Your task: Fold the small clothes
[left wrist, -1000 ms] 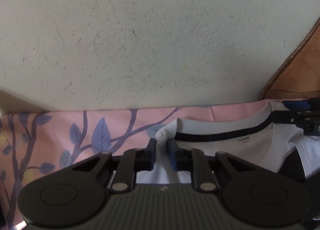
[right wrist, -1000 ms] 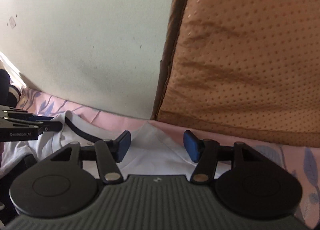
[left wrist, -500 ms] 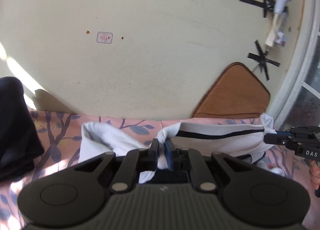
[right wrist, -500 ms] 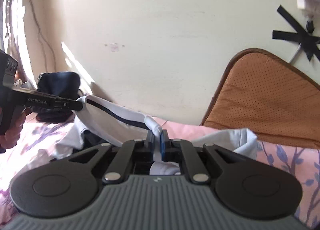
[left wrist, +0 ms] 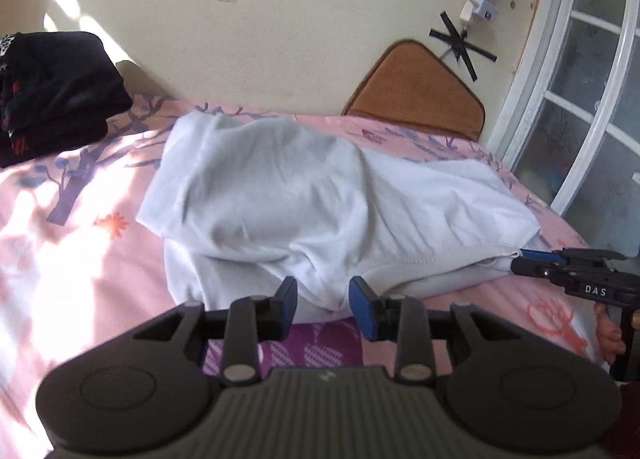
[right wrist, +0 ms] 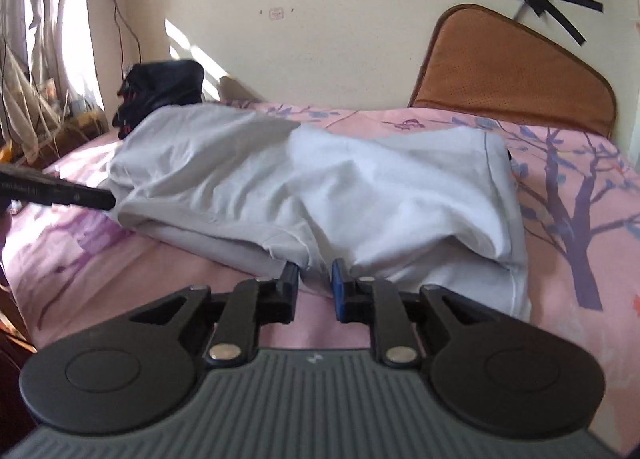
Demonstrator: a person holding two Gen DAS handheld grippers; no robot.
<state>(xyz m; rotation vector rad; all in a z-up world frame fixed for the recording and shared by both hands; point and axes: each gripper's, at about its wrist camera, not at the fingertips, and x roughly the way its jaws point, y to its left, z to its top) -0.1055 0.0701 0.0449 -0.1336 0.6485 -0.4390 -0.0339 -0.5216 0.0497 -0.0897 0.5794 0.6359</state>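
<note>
A white garment (left wrist: 304, 203) lies folded over itself in a rumpled heap on the pink floral bedsheet (left wrist: 60, 243). It also shows in the right wrist view (right wrist: 320, 187). My left gripper (left wrist: 323, 301) is open at the garment's near edge, with a fold of cloth lying between the blue pads but not pinched. My right gripper (right wrist: 315, 283) is open at the near edge on the other side, cloth loose between its pads. Each gripper's tip shows in the other's view, touching the garment's end.
A black folded garment pile (left wrist: 52, 87) sits at the bed's far left by the wall. A brown cushion (right wrist: 516, 71) leans against the wall at the far right. A window frame (left wrist: 580, 71) stands to the right; curtains (right wrist: 44, 19) hang at the left.
Both grippers pulled the pinched collar end back toward me, laid it over the lower part, then opened and released the cloth. The garment now lies folded on the bed.
</note>
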